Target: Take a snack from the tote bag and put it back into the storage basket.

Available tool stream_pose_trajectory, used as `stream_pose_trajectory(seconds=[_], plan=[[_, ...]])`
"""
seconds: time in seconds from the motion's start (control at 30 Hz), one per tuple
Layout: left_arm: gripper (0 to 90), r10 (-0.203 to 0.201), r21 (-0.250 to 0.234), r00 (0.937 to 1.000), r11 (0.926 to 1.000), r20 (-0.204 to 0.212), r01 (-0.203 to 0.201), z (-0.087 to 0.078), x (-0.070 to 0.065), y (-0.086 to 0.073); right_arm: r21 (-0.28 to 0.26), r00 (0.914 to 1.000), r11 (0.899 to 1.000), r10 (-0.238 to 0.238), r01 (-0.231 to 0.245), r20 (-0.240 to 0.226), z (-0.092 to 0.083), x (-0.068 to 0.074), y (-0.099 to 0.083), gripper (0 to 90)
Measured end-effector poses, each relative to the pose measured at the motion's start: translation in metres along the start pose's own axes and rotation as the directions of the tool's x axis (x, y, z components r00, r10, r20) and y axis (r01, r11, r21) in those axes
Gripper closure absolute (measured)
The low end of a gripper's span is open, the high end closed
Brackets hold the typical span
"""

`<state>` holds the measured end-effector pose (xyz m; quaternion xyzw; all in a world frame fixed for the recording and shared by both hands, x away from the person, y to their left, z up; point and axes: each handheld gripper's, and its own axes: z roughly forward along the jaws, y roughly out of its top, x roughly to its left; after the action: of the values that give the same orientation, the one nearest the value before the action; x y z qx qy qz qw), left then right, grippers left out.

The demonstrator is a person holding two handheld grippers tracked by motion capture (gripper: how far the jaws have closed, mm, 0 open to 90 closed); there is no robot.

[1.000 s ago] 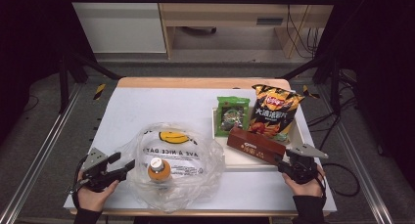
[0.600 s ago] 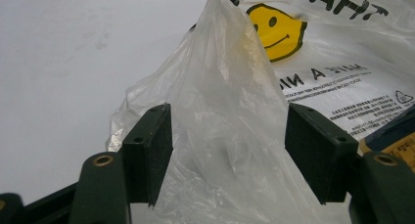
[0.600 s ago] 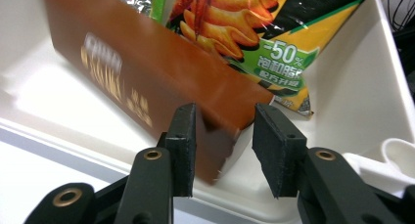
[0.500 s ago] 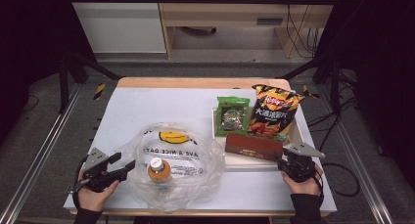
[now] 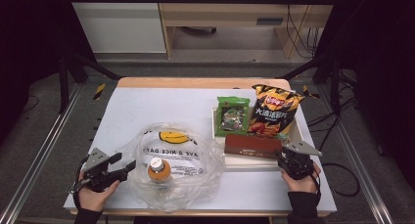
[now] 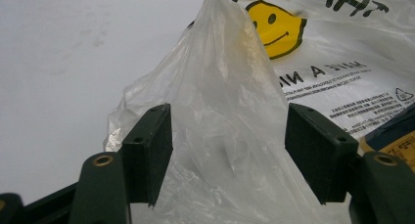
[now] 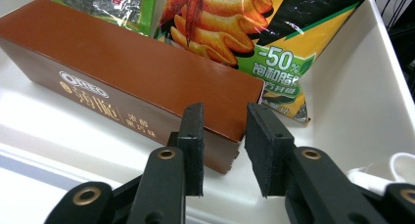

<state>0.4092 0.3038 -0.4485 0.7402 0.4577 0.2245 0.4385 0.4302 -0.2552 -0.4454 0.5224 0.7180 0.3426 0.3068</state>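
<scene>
A: Where did the right gripper (image 7: 222,150) stand?

B: At the near end of the long brown cardboard biscuit box (image 7: 132,82), jaws closing in around its corner; whether the pads pressed it, I couldn't tell. The box lay in the shallow white tray (image 7: 352,101).

A: And the left gripper (image 6: 227,155)?

B: Jaws spread wide, a fold of the clear plastic bag (image 6: 230,111) between them, unpinched. Farther back leaned the orange-and-black crisp packet (image 7: 264,33).

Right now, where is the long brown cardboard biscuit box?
In the high view the long brown cardboard biscuit box lies at the front of the white tray on the table's right side, below the orange chip bag, just left of the right gripper.
</scene>
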Motion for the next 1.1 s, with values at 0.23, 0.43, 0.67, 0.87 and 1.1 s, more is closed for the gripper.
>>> stream_pose_trajectory(seconds=[0.23, 0.43, 0.67, 0.87, 1.1], plan=[[34.2, 0.002, 0.002, 1.0000, 1.0000, 0.001, -0.002, 0.000, 0.000, 0.000, -0.014, 1.0000, 1.000, 0.006, -0.006, -0.002, 0.004, 0.000, 0.001, 70.5], [34.2, 0.001, 0.001, 1.0000, 1.0000, 0.003, -0.001, 0.000, 0.000, 0.000, -0.028, 0.9999, 1.000, 0.006, -0.006, -0.016, 0.008, 0.004, 0.002, 70.7], [34.2, 0.001, 0.002, 1.0000, 1.0000, 0.004, -0.001, 0.001, 0.000, 0.000, -0.041, 0.9999, 0.999, 0.008, -0.008, -0.006, 0.014, 0.006, 0.004, 69.9], [34.2, 0.001, 0.001, 1.0000, 1.0000, 0.003, -0.001, 0.000, 0.000, 0.000, -0.043, 0.9998, 0.999, 0.013, -0.014, -0.012, 0.016, 0.008, 0.005, 69.9], [34.2, -0.001, -0.006, 1.0000, 1.0000, 0.003, 0.001, -0.001, 0.000, 0.000, -0.061, 0.9994, 0.998, 0.024, -0.026, -0.023, 0.012, 0.006, 0.004, 68.0]])
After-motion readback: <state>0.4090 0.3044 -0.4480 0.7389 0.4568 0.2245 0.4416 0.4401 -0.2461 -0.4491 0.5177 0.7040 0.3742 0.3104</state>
